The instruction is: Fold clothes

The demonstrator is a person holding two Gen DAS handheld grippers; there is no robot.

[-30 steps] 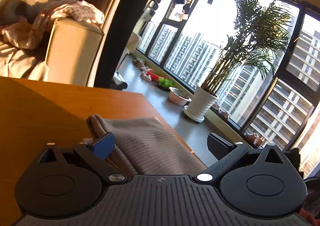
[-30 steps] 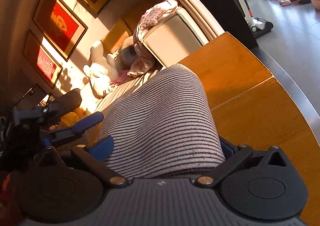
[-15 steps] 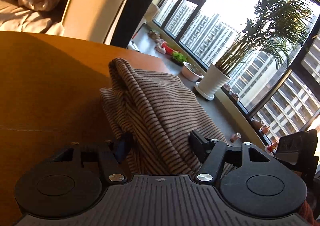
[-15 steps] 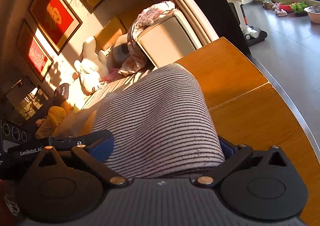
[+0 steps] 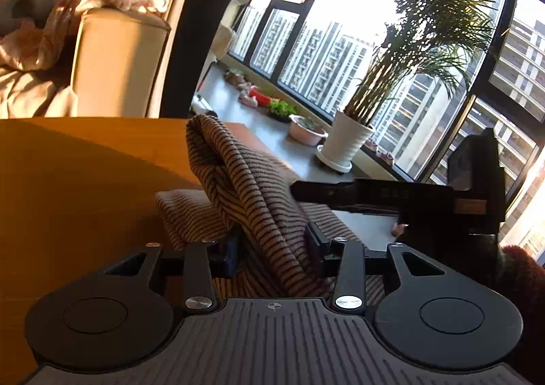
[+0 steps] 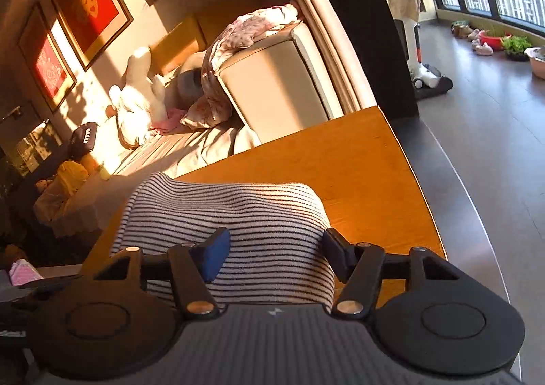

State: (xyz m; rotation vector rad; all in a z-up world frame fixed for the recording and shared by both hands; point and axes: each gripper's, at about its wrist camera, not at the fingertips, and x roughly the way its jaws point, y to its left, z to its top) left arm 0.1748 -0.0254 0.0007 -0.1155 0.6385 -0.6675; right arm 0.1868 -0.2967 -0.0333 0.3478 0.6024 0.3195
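A brown-and-cream striped garment (image 5: 252, 187) lies on the wooden table (image 5: 85, 180). My left gripper (image 5: 274, 247) is shut on a thick fold of it, and the fold rises in a hump above the flat layer. From the right, my right gripper (image 5: 306, 189) reaches in over the cloth as a dark bar. In the right wrist view the striped garment (image 6: 259, 211) lies flat and unbunched between the fingers of my right gripper (image 6: 274, 255). Those jaws stand half closed. The blue pad (image 6: 213, 257) rests on top of the cloth, near the table (image 6: 357, 163) edge.
The table's edge runs close along the garment, with grey floor below. Beyond it stand a potted palm (image 5: 347, 143) and bowls by the window. A cream sofa arm (image 5: 115, 61) draped with pink cloth sits behind the table. A plush toy (image 6: 139, 102) lies on the sofa.
My left gripper went from open to shut on a fold and raised it into a hump. The right gripper's jaws narrowed, and the cloth before it dropped lower and flatter.
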